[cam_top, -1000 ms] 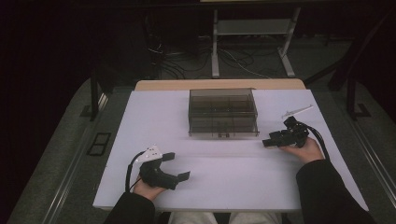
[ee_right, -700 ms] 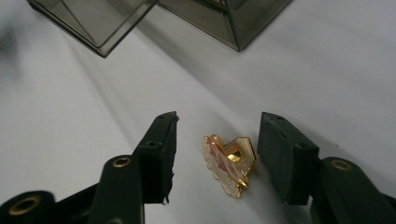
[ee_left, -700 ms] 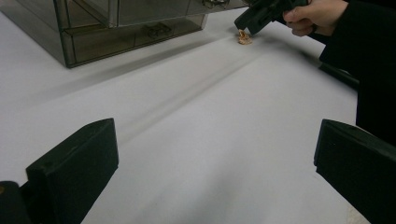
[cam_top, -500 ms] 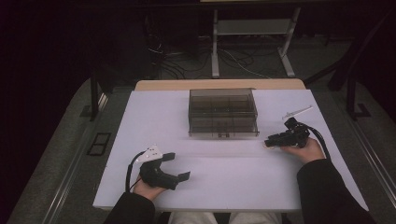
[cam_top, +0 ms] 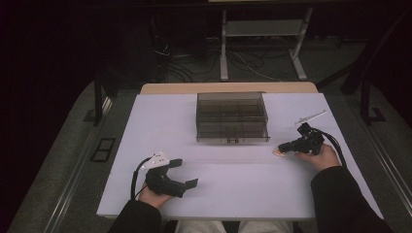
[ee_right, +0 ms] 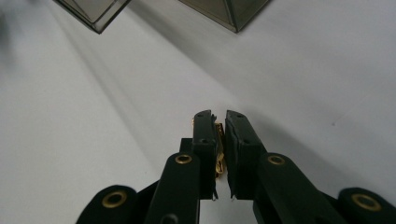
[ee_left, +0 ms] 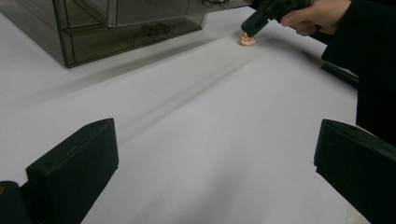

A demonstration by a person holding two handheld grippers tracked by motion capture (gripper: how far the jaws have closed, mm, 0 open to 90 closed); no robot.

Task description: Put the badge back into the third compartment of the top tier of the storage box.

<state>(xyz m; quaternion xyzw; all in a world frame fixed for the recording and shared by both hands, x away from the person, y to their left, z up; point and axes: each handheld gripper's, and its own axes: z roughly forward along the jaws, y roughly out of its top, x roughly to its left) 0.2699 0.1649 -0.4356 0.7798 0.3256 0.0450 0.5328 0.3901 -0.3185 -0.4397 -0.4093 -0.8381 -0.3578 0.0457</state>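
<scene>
Lying on a white table (cam_top: 233,191) whose near half is bare, the scene leaves wide open surface between the two hands; the table's far edge meets a wooden strip (cam_top: 228,88), and its side edges drop to grey floor. Left gripper (cam_top: 183,173): resting near the front edge, jaws spread wide with nothing between them, as the left gripper view confirms. Right gripper (cam_top: 281,150): near the right edge, tips angled down to the table, where its jaws have just been closing; in the right gripper view they stand almost together, clamped on a small gold-coloured piece (ee_right: 218,148). From the left gripper view the same piece (ee_left: 247,39) sits on the table under those tips, just off the front right corner of a smoky clear drawer box (cam_top: 232,117). Its compartments hold small items too dim to identify. No legible writing appears. A thin white stick (cam_top: 311,116) lies beyond the right gripper.
</scene>
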